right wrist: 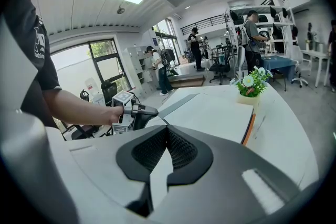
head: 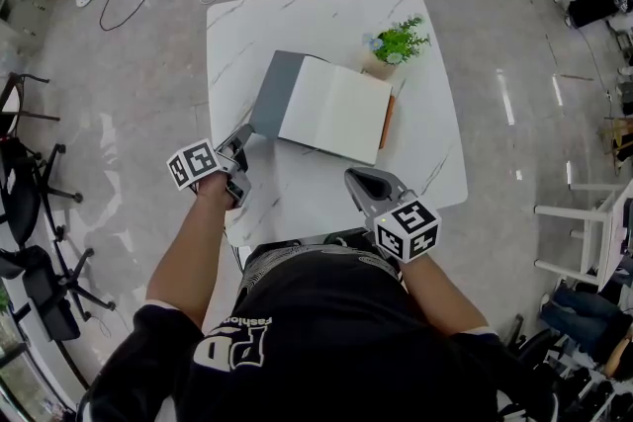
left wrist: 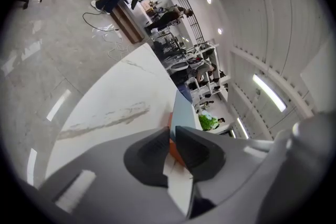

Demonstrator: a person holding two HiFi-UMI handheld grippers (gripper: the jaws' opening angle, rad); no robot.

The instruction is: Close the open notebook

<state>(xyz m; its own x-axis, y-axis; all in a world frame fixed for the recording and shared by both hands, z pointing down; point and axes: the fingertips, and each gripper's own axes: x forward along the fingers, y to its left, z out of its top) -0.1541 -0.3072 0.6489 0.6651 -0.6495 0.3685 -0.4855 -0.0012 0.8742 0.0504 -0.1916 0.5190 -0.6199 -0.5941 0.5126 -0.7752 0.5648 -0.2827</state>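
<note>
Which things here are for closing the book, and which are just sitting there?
For the job:
- the open notebook with white pages and a grey cover
- the left gripper, pinching that cover's corner
- the right gripper, shut and empty

Just lying about:
- the small green potted plant with pale flowers
- the white marble table, which only holds things up

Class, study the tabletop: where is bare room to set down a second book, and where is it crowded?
Bare: the far left corner of the table, beyond the notebook; and the near strip between the notebook and the front edge, flanked by the left gripper and right gripper. Crowded: the far right, where the plant stands by the notebook.
</note>
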